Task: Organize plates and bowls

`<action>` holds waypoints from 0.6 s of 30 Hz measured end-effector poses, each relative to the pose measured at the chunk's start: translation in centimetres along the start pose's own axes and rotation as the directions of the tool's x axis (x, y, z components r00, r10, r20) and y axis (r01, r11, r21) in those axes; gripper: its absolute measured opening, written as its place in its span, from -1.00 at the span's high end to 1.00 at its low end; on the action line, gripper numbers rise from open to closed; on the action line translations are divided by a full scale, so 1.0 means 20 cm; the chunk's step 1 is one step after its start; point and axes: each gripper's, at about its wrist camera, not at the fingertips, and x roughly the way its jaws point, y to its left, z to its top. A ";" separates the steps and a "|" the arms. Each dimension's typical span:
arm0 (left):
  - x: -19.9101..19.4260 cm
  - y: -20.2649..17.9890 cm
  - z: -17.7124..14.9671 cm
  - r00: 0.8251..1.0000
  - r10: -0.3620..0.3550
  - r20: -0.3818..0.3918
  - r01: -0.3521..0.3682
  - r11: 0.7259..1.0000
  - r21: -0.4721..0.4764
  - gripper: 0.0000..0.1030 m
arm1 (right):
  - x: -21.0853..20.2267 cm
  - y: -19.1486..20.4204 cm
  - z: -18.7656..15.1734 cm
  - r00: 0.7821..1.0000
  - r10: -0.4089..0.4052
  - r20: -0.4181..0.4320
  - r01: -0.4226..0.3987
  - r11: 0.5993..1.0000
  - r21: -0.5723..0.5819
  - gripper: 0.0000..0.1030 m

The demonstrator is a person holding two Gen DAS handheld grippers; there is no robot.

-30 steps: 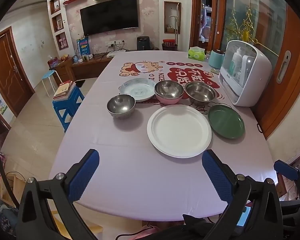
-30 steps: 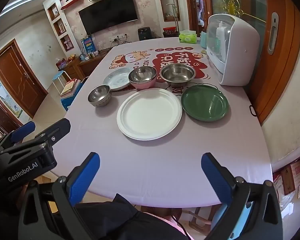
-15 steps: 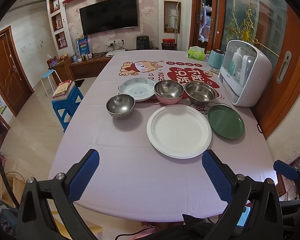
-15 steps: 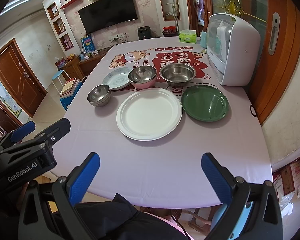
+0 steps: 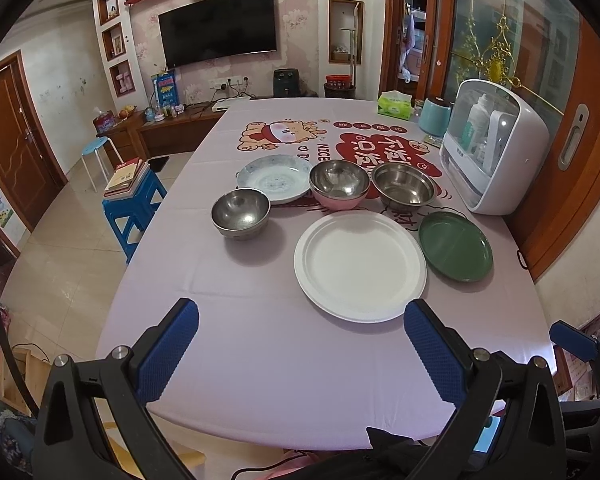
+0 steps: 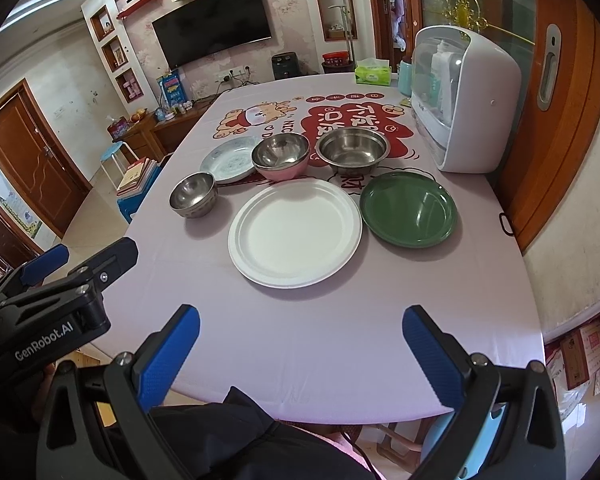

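- Left wrist view shows me the counter (image 5: 260,344) under a lilac cloth, its long axis running straight away from my tongs toward the wall television (image 5: 219,26).
- A white dome-fronted appliance (image 5: 496,148) stands at the right edge of the counter, the biggest thing on it.
- I count three plates, all lying flat with their faces up: the white plate (image 5: 360,266) is the largest and nearest; the green plate (image 5: 455,246) lies just beside it on the right; the blue-patterned plate (image 5: 275,178) sits farther back on the left.
- I count three bowls, all upright with mouths up: the wide steel bowl (image 5: 404,189) is behind the green plate, the pink bowl (image 5: 339,185) with a steel lining is between it and the patterned plate, and the small steel bowl (image 5: 241,213) stands alone at front left.
- My left tongs (image 5: 300,344) are spread wide and empty above the near edge of the counter, well short of the dishes.
- My right tongs (image 6: 300,344) are likewise wide apart, holding nothing, aimed down the counter.
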 end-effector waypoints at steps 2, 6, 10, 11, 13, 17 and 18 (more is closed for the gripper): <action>0.00 0.00 0.00 1.000 0.001 -0.002 -0.001 1.000 -0.001 -0.98 | 0.01 0.00 0.00 1.000 0.000 -0.001 0.000 1.000 -0.001 -0.98; 0.02 0.02 0.02 1.000 0.012 -0.009 -0.012 1.000 -0.014 -0.98 | 0.02 0.01 0.01 1.000 0.000 -0.003 0.000 1.000 -0.001 -0.98; 0.03 0.04 0.05 1.000 0.021 -0.007 -0.022 0.999 -0.024 -0.98 | 0.02 0.00 0.02 1.000 -0.001 -0.005 0.001 1.000 -0.001 -0.98; 0.03 0.04 0.05 1.000 0.023 -0.007 -0.023 0.999 -0.025 -0.98 | 0.02 0.00 0.01 1.000 -0.001 -0.006 0.001 1.000 -0.002 -0.98; 0.04 0.05 0.05 1.000 0.025 -0.012 -0.025 0.999 -0.027 -0.98 | 0.03 0.01 0.02 1.000 -0.008 -0.008 0.008 1.000 -0.006 -0.98; 0.05 0.07 0.06 1.000 0.016 -0.025 -0.017 0.999 -0.038 -0.98 | 0.07 0.02 0.03 1.000 -0.021 -0.009 0.021 1.000 -0.018 -0.98; 0.05 0.07 0.06 1.000 0.017 -0.025 -0.018 0.999 -0.041 -0.98 | 0.07 0.01 0.03 1.000 -0.022 -0.009 0.022 1.000 -0.019 -0.98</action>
